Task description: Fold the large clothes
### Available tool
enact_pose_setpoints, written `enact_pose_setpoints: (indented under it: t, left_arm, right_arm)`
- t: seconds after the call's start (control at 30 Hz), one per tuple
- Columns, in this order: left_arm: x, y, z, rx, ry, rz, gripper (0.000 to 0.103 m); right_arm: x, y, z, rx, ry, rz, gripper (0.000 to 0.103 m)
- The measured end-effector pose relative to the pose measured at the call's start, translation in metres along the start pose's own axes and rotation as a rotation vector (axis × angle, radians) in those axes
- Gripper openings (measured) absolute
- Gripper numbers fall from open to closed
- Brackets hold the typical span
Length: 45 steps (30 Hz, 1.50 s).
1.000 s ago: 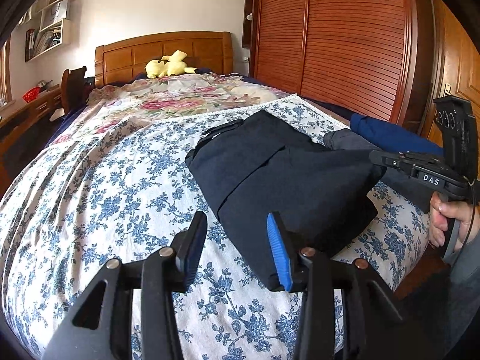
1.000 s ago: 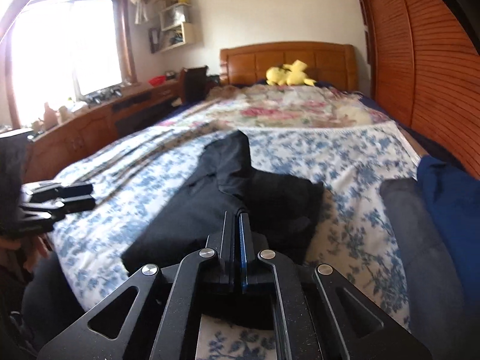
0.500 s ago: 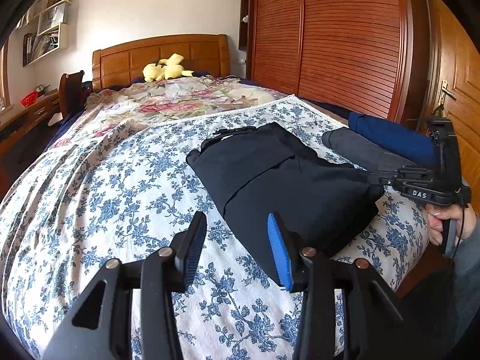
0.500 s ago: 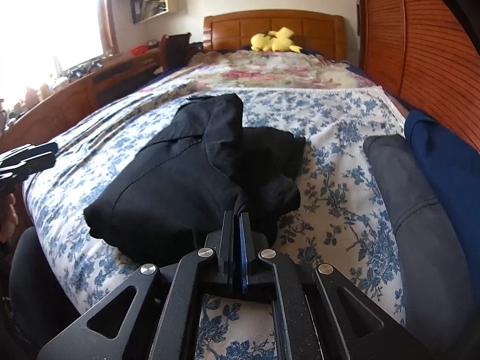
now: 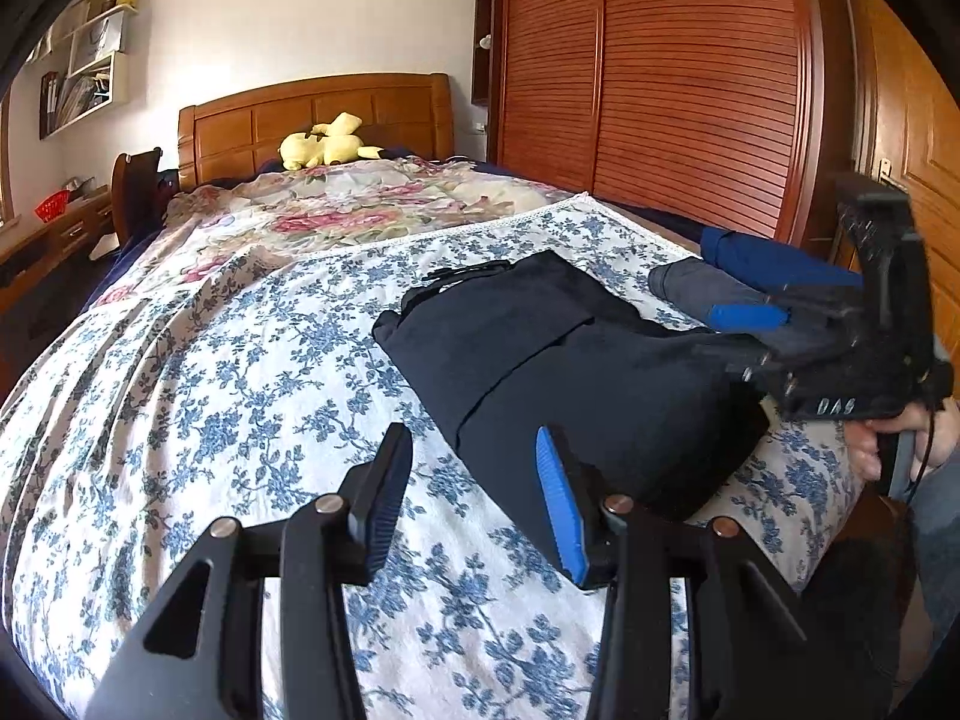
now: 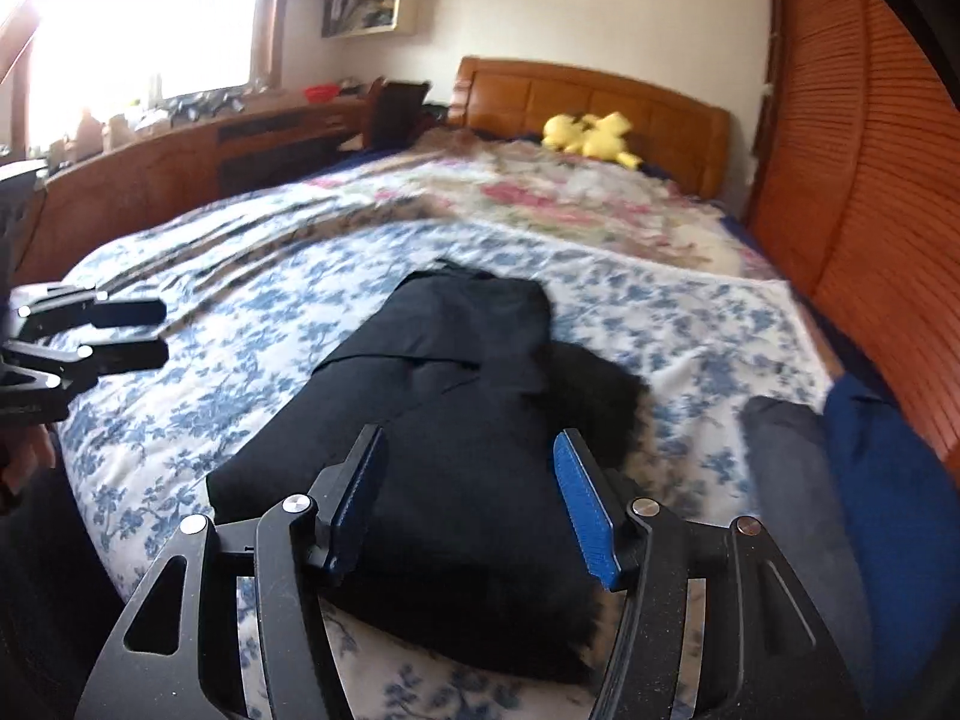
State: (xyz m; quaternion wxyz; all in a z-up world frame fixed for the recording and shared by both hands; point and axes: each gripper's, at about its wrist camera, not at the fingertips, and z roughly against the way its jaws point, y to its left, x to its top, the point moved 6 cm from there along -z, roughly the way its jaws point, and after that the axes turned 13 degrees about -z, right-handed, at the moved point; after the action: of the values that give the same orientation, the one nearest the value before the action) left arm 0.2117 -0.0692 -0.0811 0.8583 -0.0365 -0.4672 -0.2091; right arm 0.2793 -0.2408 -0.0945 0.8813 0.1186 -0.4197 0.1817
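Left hand-held gripper (image 5: pixel 474 495) above blue-floral bedspread (image 5: pixel 198 408), jaws parted, nothing between them; folded black garment (image 5: pixel 576 372) lies just beyond its blue pad; right hand-held gripper (image 5: pixel 744 342) at the garment's right edge, jaws opening, blurred; grey (image 5: pixel 690 288) and blue (image 5: pixel 756 255) clothes behind.

The letters "DAS" are printed in pale characters on the black body of the right gripper (image 5: pixel 744 339), seen in the left wrist view just above the hand (image 5: pixel 900 444) that holds it; the lettering is slightly blurred but can be read; 1 marking only is found; no other text, label, brand, number or sign can be made out in either view.
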Motion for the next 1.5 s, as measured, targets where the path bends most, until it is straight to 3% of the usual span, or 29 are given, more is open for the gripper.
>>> enact_pose_setpoints:
  t: [0.33, 0.7, 0.87, 1.13, 1.27, 1.4, 1.5]
  left_arm:
    - [-0.006, 0.018, -0.034, -0.029, 0.021, 0.007, 0.042]
    - [0.008, 0.044, -0.086, -0.081, 0.044, -0.009, 0.043]
    - [0.022, 0.052, -0.119, -0.091, 0.069, -0.035, 0.043]
    - [0.03, 0.056, -0.174, -0.086, 0.134, -0.068, 0.043]
    - [0.029, 0.068, -0.204, -0.078, 0.169, -0.04, 0.043]
    - [0.028, 0.08, -0.23, -0.097, 0.2, 0.018, 0.053]
    - [0.026, 0.078, -0.244, -0.128, 0.227, 0.026, 0.054]
  right_arm:
    - [-0.056, -0.027, -0.051, -0.039, 0.189, -0.055, 0.059]
    - [-0.059, -0.045, 0.005, -0.167, 0.063, -0.192, 0.063]
    - [-0.064, -0.069, 0.002, -0.208, 0.094, -0.255, 0.068]
    - [-0.079, -0.078, -0.027, -0.165, 0.152, -0.336, 0.071]
    - [-0.083, -0.08, -0.035, -0.136, 0.162, -0.365, 0.072]
    - [-0.086, -0.085, -0.041, -0.104, 0.184, -0.405, 0.077]
    - [-0.085, -0.083, -0.041, -0.093, 0.186, -0.409, 0.077]
